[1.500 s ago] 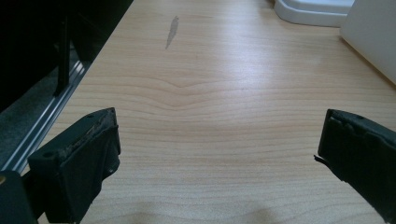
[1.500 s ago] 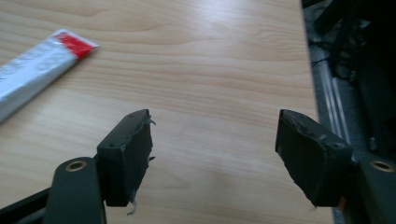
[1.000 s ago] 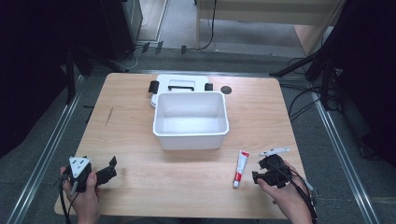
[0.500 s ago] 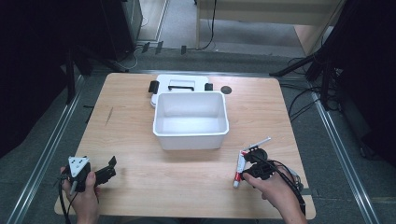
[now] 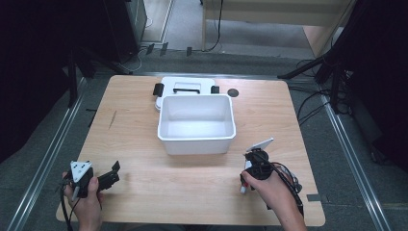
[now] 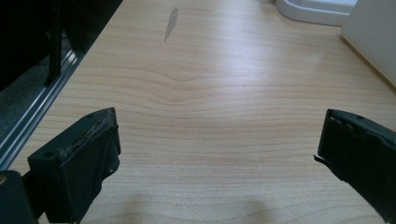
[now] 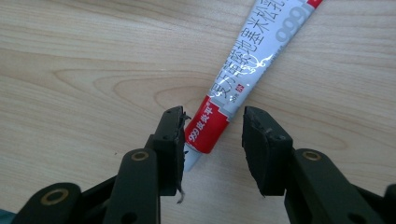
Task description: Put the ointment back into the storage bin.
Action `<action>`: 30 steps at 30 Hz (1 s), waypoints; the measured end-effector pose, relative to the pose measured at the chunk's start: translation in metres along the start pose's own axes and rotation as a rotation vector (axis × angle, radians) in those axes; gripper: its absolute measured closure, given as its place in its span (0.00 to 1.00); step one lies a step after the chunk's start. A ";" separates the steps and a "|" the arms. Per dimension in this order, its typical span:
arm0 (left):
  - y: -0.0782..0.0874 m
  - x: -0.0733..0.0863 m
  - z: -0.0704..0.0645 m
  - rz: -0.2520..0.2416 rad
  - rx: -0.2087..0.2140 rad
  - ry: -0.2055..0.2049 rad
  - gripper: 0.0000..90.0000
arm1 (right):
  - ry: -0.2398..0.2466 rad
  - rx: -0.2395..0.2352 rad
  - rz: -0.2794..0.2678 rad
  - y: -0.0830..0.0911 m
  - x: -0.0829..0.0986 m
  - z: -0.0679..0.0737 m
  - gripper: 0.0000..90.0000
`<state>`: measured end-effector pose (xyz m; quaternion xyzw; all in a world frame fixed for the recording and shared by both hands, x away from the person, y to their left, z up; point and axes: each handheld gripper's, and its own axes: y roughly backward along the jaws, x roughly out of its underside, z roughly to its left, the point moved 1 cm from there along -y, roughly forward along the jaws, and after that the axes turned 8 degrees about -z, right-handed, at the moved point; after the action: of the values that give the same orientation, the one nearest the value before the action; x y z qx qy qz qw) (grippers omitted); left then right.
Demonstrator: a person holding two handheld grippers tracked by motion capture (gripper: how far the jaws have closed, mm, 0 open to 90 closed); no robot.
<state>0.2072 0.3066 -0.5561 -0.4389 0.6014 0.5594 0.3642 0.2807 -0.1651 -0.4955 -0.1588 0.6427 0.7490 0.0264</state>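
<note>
Right hand-held gripper (image 7: 212,135) points down at the table (image 5: 144,139), its two black jaws parted and straddling the red end of a white tube (image 7: 243,74) that lies flat on the wood. In the right gripper view the left jaw sits against or just beside the tube's red band, while the other jaw stands clear of it with bare wood between — the jaws are not yet closed on the tube. Grey printed characters run along the tube's white body, which slants away toward the top right of that view. In the high view this gripper (image 5: 252,166) sits near the front right part of the table, held by the person's right hand (image 5: 269,187), with the tube (image 5: 244,185) mostly hidden beneath it. Left hand-held gripper (image 5: 113,174) rests near the front left corner in the person's left hand (image 5: 84,202), well apart from the tube; in its own view its jaws stand wide apart over bare wood, holding nothing. A white bin (image 5: 196,123) stands at the middle of the table — behind it, touching or just beside, lies a white lid (image 5: 185,86) with black clips.
</note>
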 end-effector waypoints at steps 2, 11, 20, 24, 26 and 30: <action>0.000 0.000 0.000 0.001 0.000 -0.001 0.00 | -0.012 0.005 0.006 -0.002 -0.001 0.001 0.67; 0.000 0.000 0.000 0.002 0.003 -0.001 0.00 | -0.045 0.035 0.040 -0.015 -0.007 0.002 0.70; -0.001 0.000 0.000 0.002 0.002 0.001 0.00 | 0.030 0.077 0.079 -0.024 -0.004 0.006 0.79; -0.001 0.000 0.000 0.003 0.002 0.003 0.00 | 0.099 0.086 0.075 -0.024 -0.003 0.009 0.79; -0.001 0.000 0.000 0.004 0.001 0.004 0.00 | 0.118 0.092 0.076 -0.024 -0.002 0.010 0.79; -0.001 0.000 0.001 0.004 0.002 0.004 0.00 | 0.208 0.099 0.102 -0.025 -0.001 0.011 0.78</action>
<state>0.2078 0.3074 -0.5564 -0.4383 0.6038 0.5586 0.3623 0.2853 -0.1501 -0.5174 -0.2011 0.6854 0.6963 -0.0709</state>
